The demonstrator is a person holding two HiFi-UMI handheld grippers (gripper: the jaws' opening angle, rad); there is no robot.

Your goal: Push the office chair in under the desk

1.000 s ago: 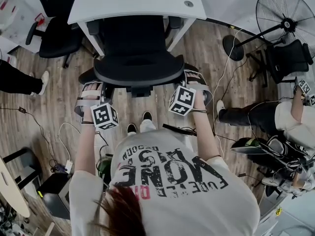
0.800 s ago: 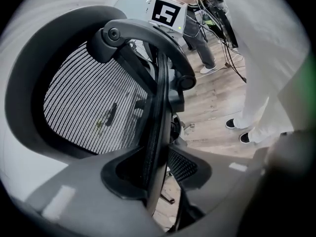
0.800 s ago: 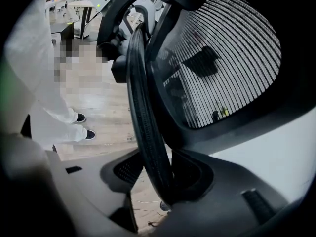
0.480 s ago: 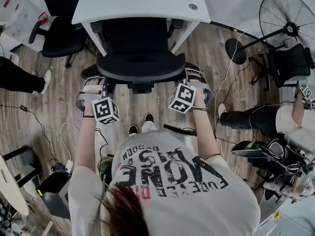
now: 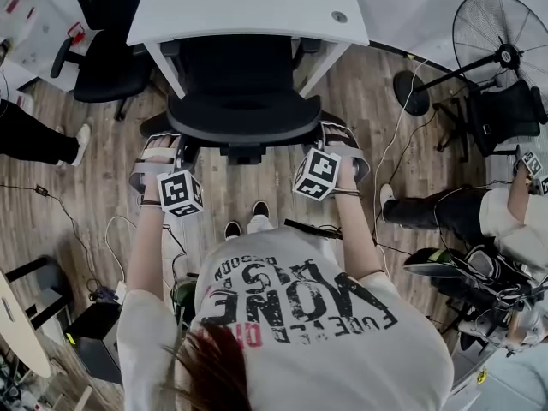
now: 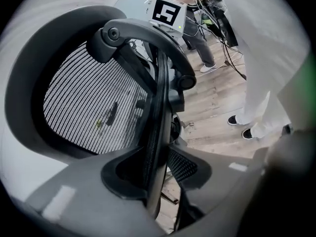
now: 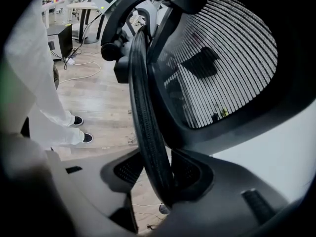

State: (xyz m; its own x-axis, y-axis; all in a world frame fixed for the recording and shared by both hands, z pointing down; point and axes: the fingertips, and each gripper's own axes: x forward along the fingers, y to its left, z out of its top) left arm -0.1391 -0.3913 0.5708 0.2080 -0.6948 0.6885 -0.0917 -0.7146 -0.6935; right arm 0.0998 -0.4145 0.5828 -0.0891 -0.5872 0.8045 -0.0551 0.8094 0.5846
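The black mesh office chair point(image 5: 242, 114) stands at the white desk point(image 5: 248, 5), its seat partly beneath the desktop. My left gripper point(image 5: 158, 157) clamps the left edge of the backrest, and my right gripper point(image 5: 342, 144) clamps the right edge. In the left gripper view the backrest rim point(image 6: 155, 132) runs between the jaws of my left gripper point(image 6: 158, 181), with the pads pressed on it. The right gripper view shows the same: the rim point(image 7: 148, 122) is pinched by my right gripper point(image 7: 165, 181). The chair base is hidden.
A second black chair point(image 5: 98, 62) stands left of the desk. A floor fan point(image 5: 501, 37) stands at the far right, with a seated person point(image 5: 454, 204) below it. Someone's leg point(image 5: 34, 139) reaches in from the left. Cables point(image 5: 111, 229) and a computer case point(image 5: 90, 341) lie on the wooden floor.
Both grippers and the chair have edged slightly towards the desk. The grips on the backrest are unchanged.
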